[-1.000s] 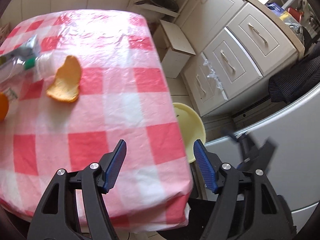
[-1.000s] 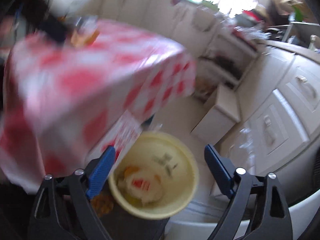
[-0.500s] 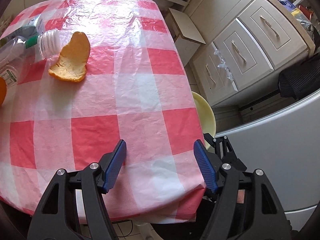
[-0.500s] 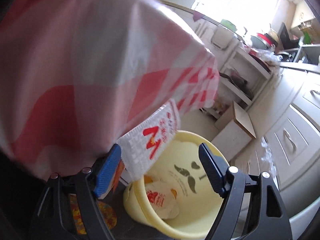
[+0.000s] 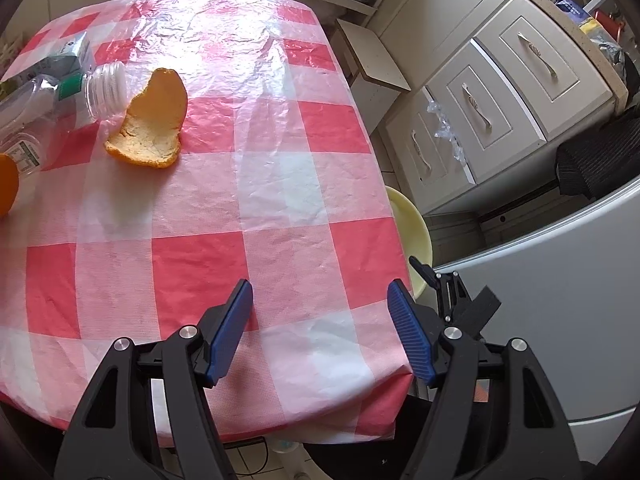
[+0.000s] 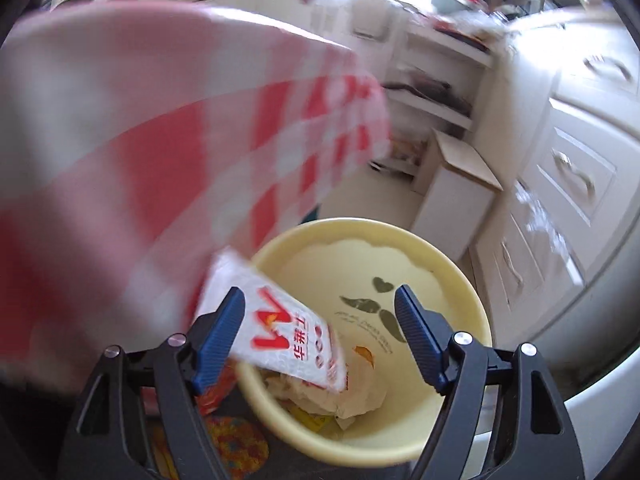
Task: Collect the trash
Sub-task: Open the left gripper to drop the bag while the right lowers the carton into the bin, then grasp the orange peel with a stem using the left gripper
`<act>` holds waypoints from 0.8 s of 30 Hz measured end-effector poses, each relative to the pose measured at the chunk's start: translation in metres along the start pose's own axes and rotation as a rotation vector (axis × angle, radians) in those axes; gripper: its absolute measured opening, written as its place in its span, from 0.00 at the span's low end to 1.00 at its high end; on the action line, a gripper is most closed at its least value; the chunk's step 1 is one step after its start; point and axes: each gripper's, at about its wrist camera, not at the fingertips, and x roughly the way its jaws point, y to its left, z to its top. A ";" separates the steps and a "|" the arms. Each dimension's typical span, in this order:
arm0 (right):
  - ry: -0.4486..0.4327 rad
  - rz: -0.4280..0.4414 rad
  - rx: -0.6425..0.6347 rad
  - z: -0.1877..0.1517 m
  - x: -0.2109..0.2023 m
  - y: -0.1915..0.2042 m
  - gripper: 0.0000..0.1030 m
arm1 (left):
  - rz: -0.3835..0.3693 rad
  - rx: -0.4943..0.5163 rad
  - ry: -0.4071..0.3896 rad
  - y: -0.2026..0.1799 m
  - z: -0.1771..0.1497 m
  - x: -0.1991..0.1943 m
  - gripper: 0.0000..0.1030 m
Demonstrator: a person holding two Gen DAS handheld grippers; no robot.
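Note:
My left gripper (image 5: pixel 320 320) hangs open over the near edge of the red-checked table (image 5: pixel 280 184), with nothing between its fingers. An orange peel (image 5: pixel 150 128) lies at the far left, next to a clear plastic bottle (image 5: pixel 52 100) on its side. My right gripper (image 6: pixel 320 294) is open above the yellow bin (image 6: pixel 460 272) beside the table. A white packet with red print (image 6: pixel 280 328) slants over the bin's rim beside the left finger; the right pad is well clear of it. Crumpled wrappers (image 6: pixel 344 392) lie in the bin.
An orange (image 5: pixel 6 184) and a carton (image 5: pixel 68 54) sit at the table's left edge. A small cardboard box (image 5: pixel 372 68) stands on the floor beyond the table. White drawers (image 5: pixel 500 92) line the right side. The right gripper (image 5: pixel 452 296) shows past the table's corner.
My right gripper has sunk toward the bin and rolled a little. The white packet has tipped from the hanging tablecloth over the bin's mouth. The left gripper's view has tilted a little.

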 end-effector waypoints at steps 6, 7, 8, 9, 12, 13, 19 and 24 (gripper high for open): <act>0.039 -0.001 -0.056 -0.008 0.015 0.017 0.75 | 0.001 -0.014 0.007 0.003 -0.004 -0.001 0.64; 0.043 -0.007 -0.027 -0.005 0.018 0.014 0.75 | 0.003 -0.012 0.005 0.003 -0.005 -0.003 0.64; 0.049 -0.015 0.005 -0.003 0.021 0.011 0.75 | 0.007 -0.011 0.001 0.002 -0.006 -0.004 0.64; 0.066 -0.027 0.047 -0.001 0.027 0.006 0.75 | 0.008 -0.011 -0.002 0.003 -0.006 -0.006 0.65; 0.106 -0.043 0.223 0.001 0.039 -0.022 0.75 | 0.010 -0.022 -0.008 0.008 -0.007 -0.011 0.65; 0.129 -0.056 0.291 -0.001 0.042 -0.033 0.75 | 0.011 -0.026 -0.010 0.010 -0.007 -0.012 0.65; 0.308 -0.177 0.392 -0.017 0.062 -0.067 0.75 | 0.007 -0.045 -0.009 0.017 -0.010 -0.014 0.65; 0.321 -0.212 0.359 -0.011 0.047 -0.073 0.75 | 0.004 -0.052 -0.022 0.025 -0.016 -0.022 0.65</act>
